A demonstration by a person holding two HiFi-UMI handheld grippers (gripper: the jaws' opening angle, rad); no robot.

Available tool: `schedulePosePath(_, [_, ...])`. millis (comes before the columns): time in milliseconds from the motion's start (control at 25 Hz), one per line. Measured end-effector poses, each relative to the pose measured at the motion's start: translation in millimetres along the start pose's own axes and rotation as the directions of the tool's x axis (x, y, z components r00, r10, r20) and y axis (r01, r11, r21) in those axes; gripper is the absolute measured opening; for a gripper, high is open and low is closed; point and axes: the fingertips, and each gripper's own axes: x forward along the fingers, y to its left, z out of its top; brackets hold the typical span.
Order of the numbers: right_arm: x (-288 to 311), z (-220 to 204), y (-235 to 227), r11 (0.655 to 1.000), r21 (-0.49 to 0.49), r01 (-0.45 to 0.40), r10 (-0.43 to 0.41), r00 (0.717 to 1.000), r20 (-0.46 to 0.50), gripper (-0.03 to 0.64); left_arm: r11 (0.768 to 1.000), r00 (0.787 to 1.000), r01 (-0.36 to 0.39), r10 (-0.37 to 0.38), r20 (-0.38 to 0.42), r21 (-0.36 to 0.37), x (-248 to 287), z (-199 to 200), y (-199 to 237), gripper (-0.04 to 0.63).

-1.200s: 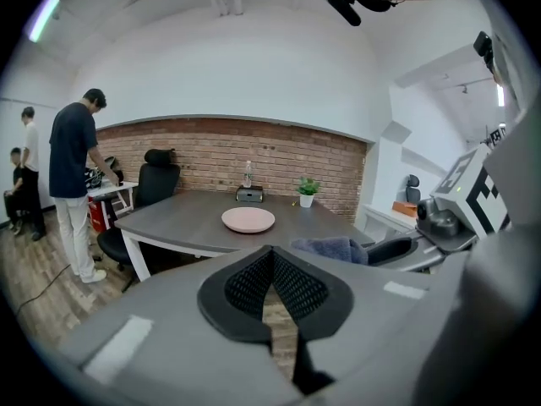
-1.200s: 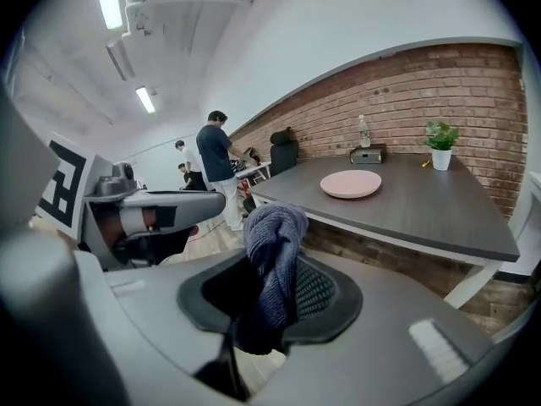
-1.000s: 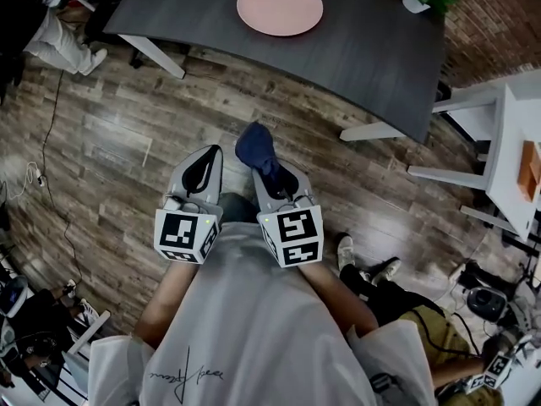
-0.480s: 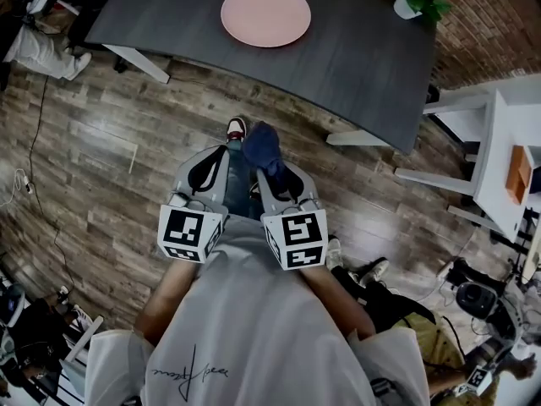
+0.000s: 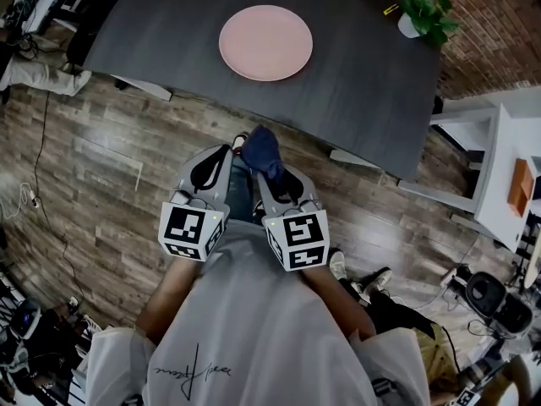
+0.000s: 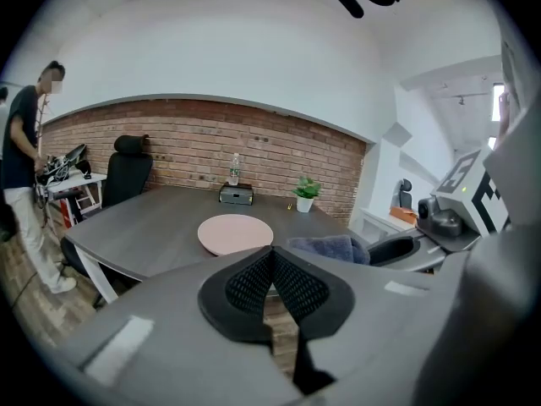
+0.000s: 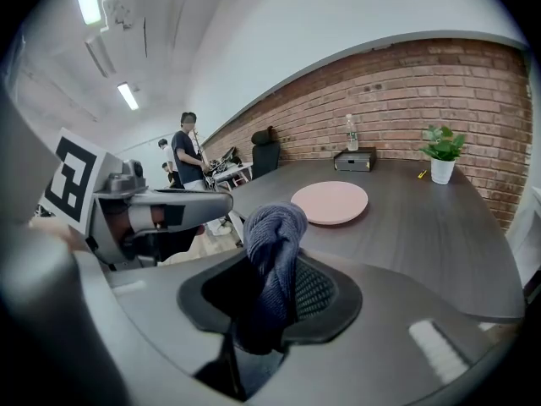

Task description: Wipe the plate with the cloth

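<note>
The 2 grippers are held side by side in front of the person's white shirt (image 5: 245, 328). They are over the wooden floor (image 5: 101, 167), on the near side of the dark grey table (image 5: 372, 66). The left gripper (image 5: 221, 152) is closed on nothing: in its own view the 2 black meshed pads meet in a tight line. The right gripper (image 5: 269, 163) is clamped on the dark blue cloth (image 5: 260, 146), which bunches out past the jaw tips as a rounded wad (in the right gripper view its lower part runs down between the pads). The cloth is in the air just short of the table's near edge, apart from the plate.

The pink plate (image 5: 265, 42) lies flat on the table, well apart from both grippers and toward the left half of the tabletop. At the far right corner stands a small green plant (image 5: 423, 15) in a white pot, with a small yellow thing (image 5: 390, 9) just to its left.

In the gripper views a clear bottle (image 7: 352, 134) and a low dark box (image 7: 355, 160) stand together at the table's far edge, before the brick wall (image 7: 406, 100); whether the bottle is on the box or behind it I cannot tell. A black office chair (image 6: 127, 169) is at the far left end. Further left a person (image 6: 24, 167) stands by a cluttered desk.
</note>
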Motion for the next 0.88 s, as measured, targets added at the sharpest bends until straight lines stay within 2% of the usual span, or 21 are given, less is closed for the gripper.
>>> schedulePosePath(240, [36.9,31.3,-10.7,1.0,0.012,-0.011,0.011,1.0,-0.004,0.107,1.0,1.0,0.004,-0.004,-0.003,0.001,36.0,25.6,35.0,0.008])
schedulePosePath(440, [63.9,55.5,-19.7,0.999,0.027,-0.019,0.019,1.0,-0.004,0.107,1.0,0.999,-0.002,0.003,0.04,-0.023,57.6,50.4,65.4,0.011])
schedulePosePath(520, [73.2,63.1,-23.6,0.999,0.034,-0.016,0.017,1.0,-0.01,0.107,0.999,1.0,0.006,-0.005,0.02,-0.035,67.5,52.3,76.0,0.012])
schedulePosePath(720, [94.9,80.1,-37.6,0.997,0.068,0.032,-0.031,0.999,-0.015,0.11,0.998,1.0,0.022,-0.023,-0.015,-0.052,86.6,53.7,99.3,0.012])
schedulePosePath(880, [111.8,89.3,-44.4,0.994,0.091,0.061,-0.059,0.998,-0.024,0.11,0.998,1.0,0.019,-0.019,0.001,-0.065,99.0,58.8,122.8,0.012])
